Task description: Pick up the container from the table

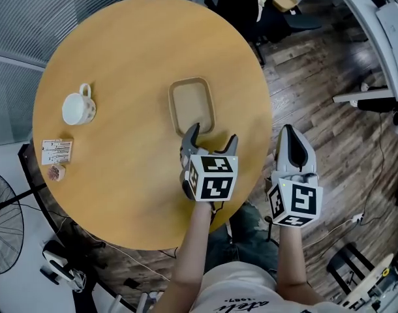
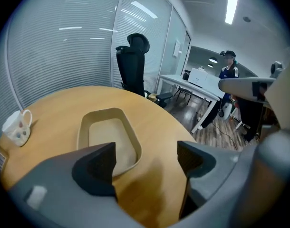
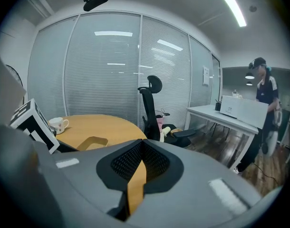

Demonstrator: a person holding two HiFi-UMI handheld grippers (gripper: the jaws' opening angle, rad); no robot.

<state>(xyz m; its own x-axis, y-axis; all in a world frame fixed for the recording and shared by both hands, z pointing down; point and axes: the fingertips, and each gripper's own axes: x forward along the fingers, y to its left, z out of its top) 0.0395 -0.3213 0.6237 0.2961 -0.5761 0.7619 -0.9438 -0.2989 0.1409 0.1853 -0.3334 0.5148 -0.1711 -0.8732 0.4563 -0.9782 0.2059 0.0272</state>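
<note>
A beige, shallow rectangular container [image 1: 192, 105] with rounded corners lies empty on the round wooden table [image 1: 121, 64]. My left gripper [image 1: 211, 137] is open just behind its near end, one finger at the container's near rim, the other over bare wood. In the left gripper view the container [image 2: 109, 137] lies ahead of the left jaw, with my left gripper [image 2: 146, 160] holding nothing. My right gripper [image 1: 295, 142] hangs beyond the table's right edge, over the floor, jaws together. In the right gripper view my right gripper [image 3: 140, 163] is shut and empty, and the container [image 3: 92, 142] shows at left.
A white mug [image 1: 78, 106] stands at the table's left, with a small card packet [image 1: 57, 152] and a tiny object [image 1: 55, 172] near the left edge. A black office chair [image 2: 133, 63] stands behind the table. A person [image 2: 227, 75] stands by a white desk [image 2: 197, 87]. A fan [image 1: 3, 220] sits on the floor.
</note>
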